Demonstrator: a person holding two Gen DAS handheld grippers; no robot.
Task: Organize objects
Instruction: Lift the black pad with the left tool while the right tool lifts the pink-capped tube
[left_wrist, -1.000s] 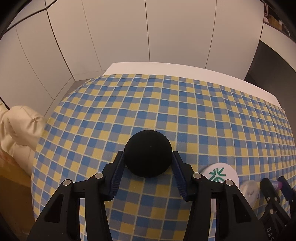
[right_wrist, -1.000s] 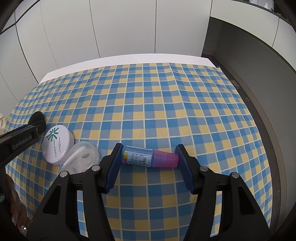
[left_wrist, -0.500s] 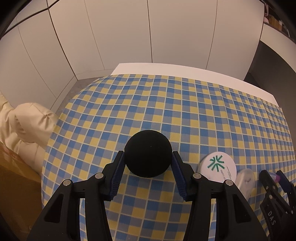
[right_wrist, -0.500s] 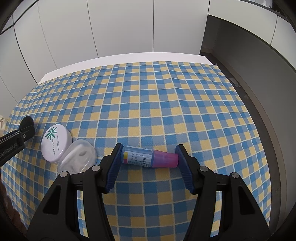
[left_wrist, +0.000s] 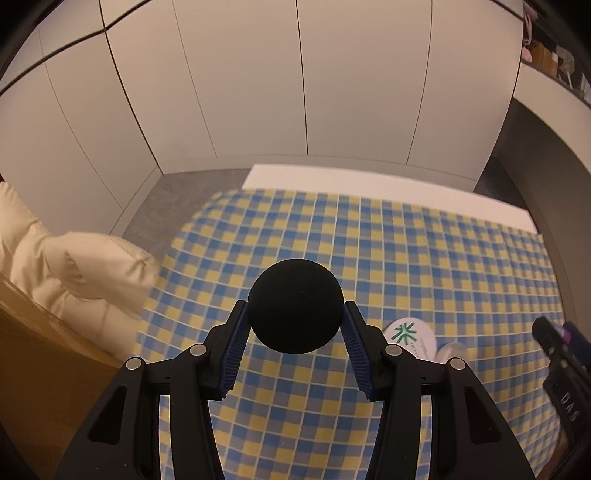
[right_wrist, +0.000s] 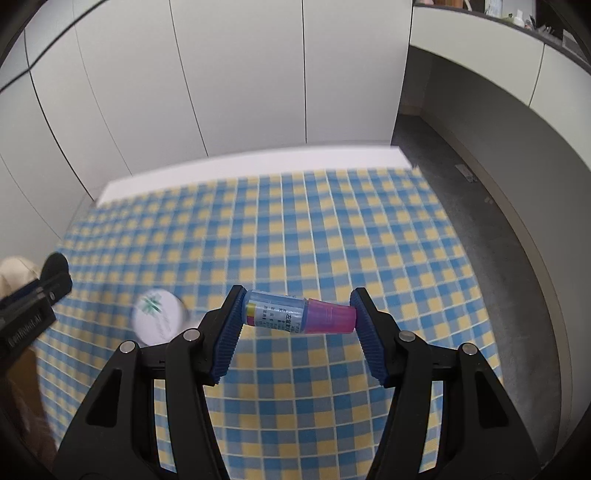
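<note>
White cabinet doors wrap around the back, and below them a table (left_wrist: 369, 181) wears a blue-and-yellow checked cloth (left_wrist: 424, 266), so that's the whole playing field for this tidy-up. Going left to right: there's a cream cushion (left_wrist: 74, 266) off the table's left edge, then the left gripper (left_wrist: 295, 328) is clamped on a black foam ball (left_wrist: 295, 306), both blue pads pressed into its sides, and the ball looks to be up off the cloth. Just right of it on the cloth sits a round white case with a green logo (left_wrist: 406, 332), with what looks like its clear half (left_wrist: 450, 349) next to it, though that part is blurry. Further right, the right gripper (right_wrist: 297, 314) grips a small bottle with a pink cap (right_wrist: 299, 314) end to end, base against the left pad and cap against the right, tilted a bit and clear of the table. So both hands seem to be mid-carry with a load each. For doing this bit well: that end-to-end hold on the bottle is the sketchy one, since it's only pinned at two small faces and could pivot or pop out if the wrist swings fast, so smooth and level is the way. The ball is squishy and forgiving. Nothing in view shows a bin or tray, so where they're headed is anyone's guess.
</note>
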